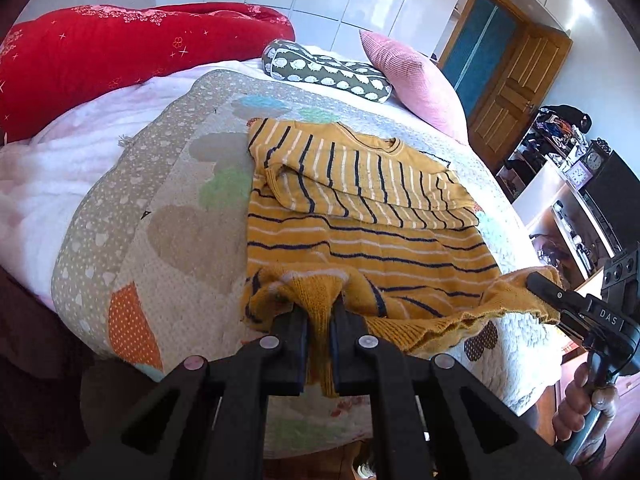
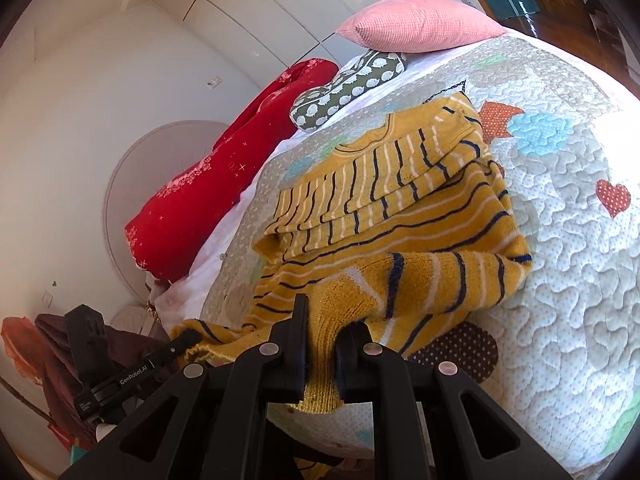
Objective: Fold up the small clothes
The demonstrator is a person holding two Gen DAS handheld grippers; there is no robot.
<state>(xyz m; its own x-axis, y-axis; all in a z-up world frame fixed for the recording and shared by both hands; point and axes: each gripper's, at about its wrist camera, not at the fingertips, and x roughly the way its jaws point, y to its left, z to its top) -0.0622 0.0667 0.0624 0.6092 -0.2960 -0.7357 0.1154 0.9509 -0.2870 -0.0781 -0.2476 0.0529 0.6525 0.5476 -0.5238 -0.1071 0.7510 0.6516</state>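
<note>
Mustard striped sweater (image 1: 360, 216) lies on the quilted bedspread (image 1: 180, 216) w/ its collar at the far end and both sleeves already folded across the chest; the hem is the near edge, hanging just past the bed's near side. Left gripper (image 1: 320, 312) is clamped narrow on the hem's left corner, knit bunched btwn the pads and draping down below them. Right gripper (image 2: 322, 332) is likewise pinched on the hem's right corner, fabric pressed btwn its fingers. The hem stretches slack btwn the two grips, sagging a bit in the middle. Key relation: garment's long axis runs straight away from both sets of fingers, near hem to far collar, so the fold prob. means carrying the hem up and forward over the body toward the collar. Both hands sit about equally near, one per corner, so they'd need to travel together to keep the edge square. Pink pillow (image 1: 412, 80) and red blanket (image 1: 120, 52) lie well beyond, out of the path.
</note>
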